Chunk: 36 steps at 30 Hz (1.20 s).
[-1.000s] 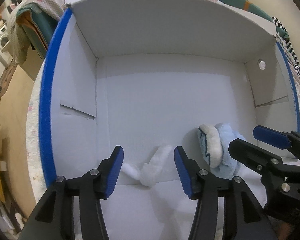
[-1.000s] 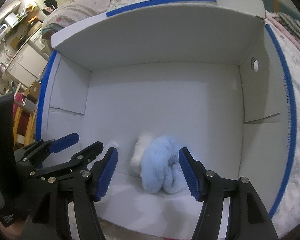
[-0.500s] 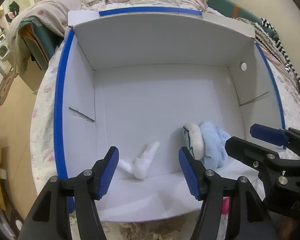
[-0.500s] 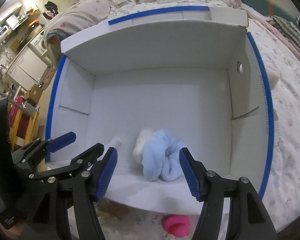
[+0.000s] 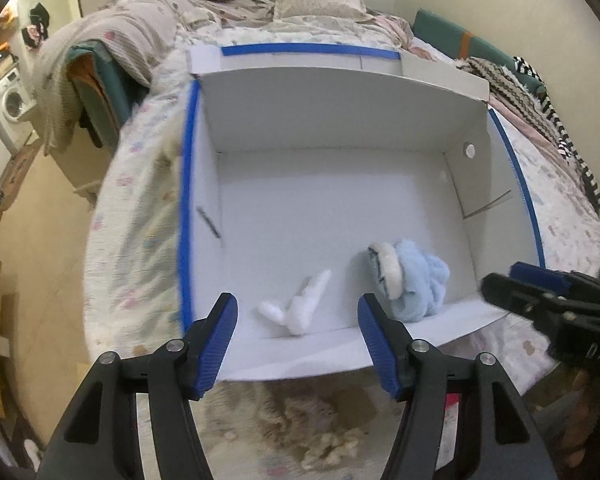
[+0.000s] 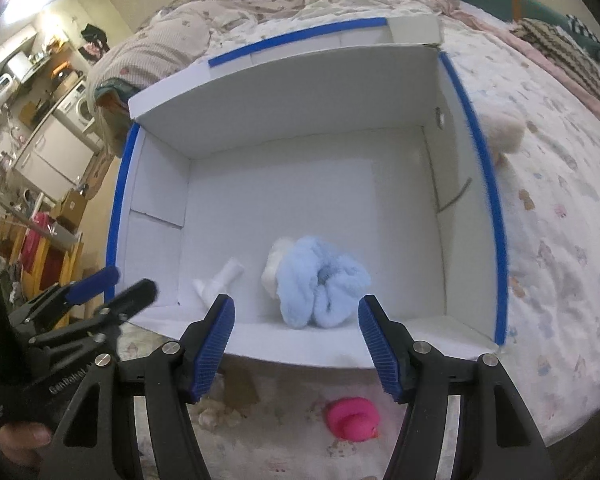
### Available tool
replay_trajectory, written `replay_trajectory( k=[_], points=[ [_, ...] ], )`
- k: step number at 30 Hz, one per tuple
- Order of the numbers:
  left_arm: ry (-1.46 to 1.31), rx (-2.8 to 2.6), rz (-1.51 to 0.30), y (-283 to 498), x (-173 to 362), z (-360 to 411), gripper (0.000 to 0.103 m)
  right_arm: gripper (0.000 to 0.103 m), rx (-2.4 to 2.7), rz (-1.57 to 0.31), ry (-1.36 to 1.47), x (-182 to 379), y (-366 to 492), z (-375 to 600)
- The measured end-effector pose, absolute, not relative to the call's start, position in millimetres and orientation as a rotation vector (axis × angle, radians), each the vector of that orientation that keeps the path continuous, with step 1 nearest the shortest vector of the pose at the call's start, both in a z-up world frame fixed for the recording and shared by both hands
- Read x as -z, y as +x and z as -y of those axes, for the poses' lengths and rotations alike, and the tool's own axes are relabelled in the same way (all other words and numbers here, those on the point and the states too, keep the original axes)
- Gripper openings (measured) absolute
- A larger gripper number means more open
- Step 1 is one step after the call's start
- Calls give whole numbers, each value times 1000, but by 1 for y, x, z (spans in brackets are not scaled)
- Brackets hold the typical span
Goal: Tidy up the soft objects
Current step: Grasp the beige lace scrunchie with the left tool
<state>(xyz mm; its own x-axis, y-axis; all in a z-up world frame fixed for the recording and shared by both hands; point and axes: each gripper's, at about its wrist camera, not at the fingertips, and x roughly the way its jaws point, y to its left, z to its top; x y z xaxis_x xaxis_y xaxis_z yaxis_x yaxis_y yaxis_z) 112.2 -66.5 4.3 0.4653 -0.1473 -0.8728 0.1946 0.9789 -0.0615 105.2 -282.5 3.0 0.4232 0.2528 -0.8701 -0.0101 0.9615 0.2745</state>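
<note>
From the left wrist, the left gripper (image 5: 298, 330) gapes empty above a small white plush piece (image 5: 300, 306) in the white box (image 5: 340, 112). From the right wrist, the right gripper (image 6: 296, 332) spreads empty over the blue plush (image 6: 320, 282); light and squashy, best pinched mid-bulk.

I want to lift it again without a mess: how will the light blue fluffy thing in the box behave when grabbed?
The blue plush item looks bunched and folded, so it will probably squash and droop rather than hold shape. Its fluffy pile suggests it is light and unlikely to slip or roll. A white-trimmed part may dangle.
</note>
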Motion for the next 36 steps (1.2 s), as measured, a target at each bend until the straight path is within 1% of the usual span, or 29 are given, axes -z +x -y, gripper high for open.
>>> replay_trajectory(
  k=[7, 22, 32, 36],
  points=[
    [-3, 162, -1056, 96, -12, 44, 59, 68, -147, -1095, 269, -6, 82, 292],
    [-15, 119, -1061, 48, -3, 28, 59, 68, -132, -1155, 293, 16, 46, 289],
    [-53, 31, -1162, 52, 26, 16, 59, 68, -106, -1212, 349, 35, 42, 298],
    [-129, 15, -1217, 58, 37, 6, 59, 68, -96, -1216, 377, 38, 44, 302]
  ],
)
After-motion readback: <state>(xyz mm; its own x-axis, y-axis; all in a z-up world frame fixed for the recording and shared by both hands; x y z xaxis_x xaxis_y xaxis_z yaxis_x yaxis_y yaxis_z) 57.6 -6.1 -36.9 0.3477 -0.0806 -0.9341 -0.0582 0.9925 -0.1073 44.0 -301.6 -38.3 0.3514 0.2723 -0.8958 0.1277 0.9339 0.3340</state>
